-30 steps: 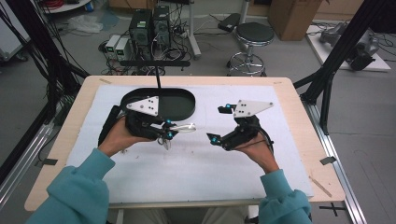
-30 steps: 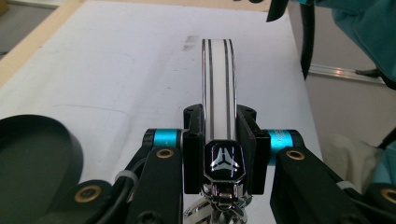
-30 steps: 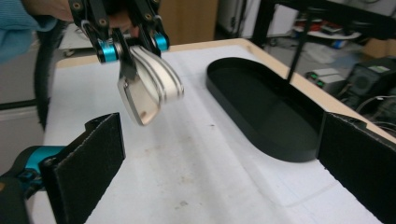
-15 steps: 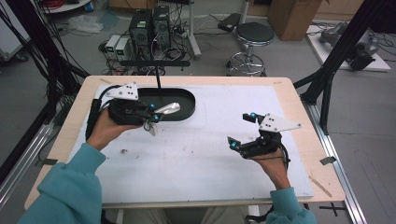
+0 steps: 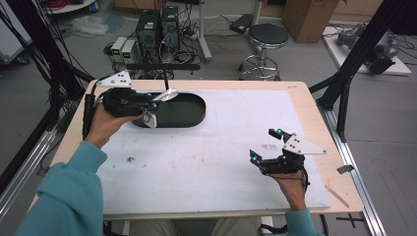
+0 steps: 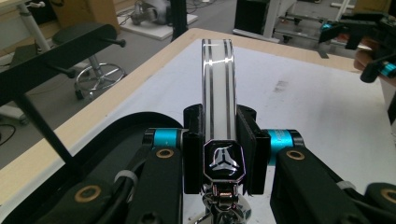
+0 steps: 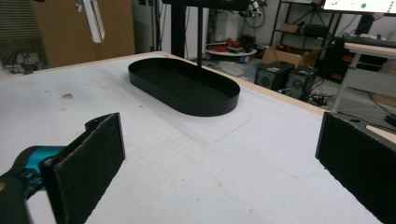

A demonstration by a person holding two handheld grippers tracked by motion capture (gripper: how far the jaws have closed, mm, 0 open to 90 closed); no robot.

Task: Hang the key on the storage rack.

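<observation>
- The left gripper (image 5: 147,105) sits at the table's far left, over the near-left end of the black oval tray (image 5: 194,115).
- Its jaws are clenched on a shiny metal watch band (image 6: 218,88), which sticks out past the pads toward the tray; a clasp (image 6: 223,161) with an emblem faces the camera.
- The white mat (image 5: 206,162) covers the tabletop.
- The right gripper (image 5: 265,147) is at the near right, well apart from the tray, jaws spread wide and holding nothing.

The jaws clamp a shiny metal band (image 6: 217,93) above the black tray (image 6: 107,135) and white mat (image 6: 303,107).
</observation>
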